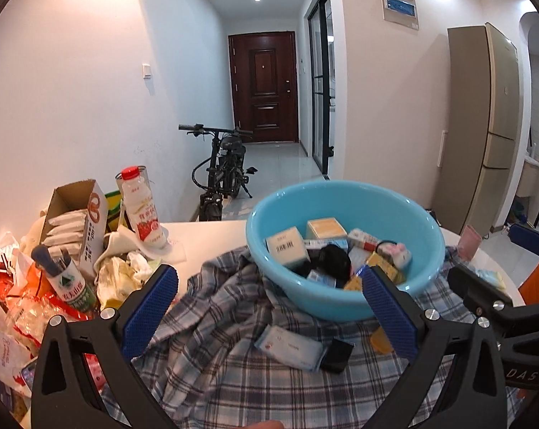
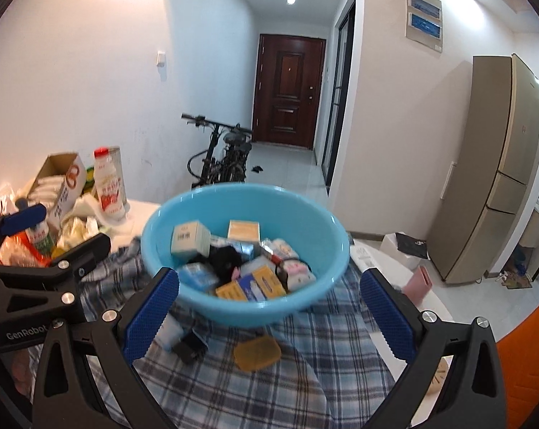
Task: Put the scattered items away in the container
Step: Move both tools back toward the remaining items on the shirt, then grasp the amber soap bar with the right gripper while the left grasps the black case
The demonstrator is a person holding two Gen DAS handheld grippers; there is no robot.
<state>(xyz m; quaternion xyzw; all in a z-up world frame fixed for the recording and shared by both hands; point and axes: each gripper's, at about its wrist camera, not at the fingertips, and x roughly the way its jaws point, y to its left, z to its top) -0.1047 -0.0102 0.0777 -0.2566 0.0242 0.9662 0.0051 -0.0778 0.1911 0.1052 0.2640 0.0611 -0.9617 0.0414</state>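
Both hand-held grippers hang w/ fingers spread wide and nothing between them: left hand-held gripper (image 1: 269, 307) over the plaid cloth (image 1: 212, 321), right hand-held gripper (image 2: 269, 307) just in front of the blue basin (image 2: 244, 250). Basin sits on the cloth on the white worktop (image 1: 205, 236), already holding small boxes, packets and a black item. Still outside it, on the cloth near its front: a blue-white packet (image 1: 287, 346), a small black object (image 1: 339, 355) touching it, and a yellow pad (image 2: 257, 352); a yoghurt bottle (image 1: 142, 211) stands upright far left amid clutter.
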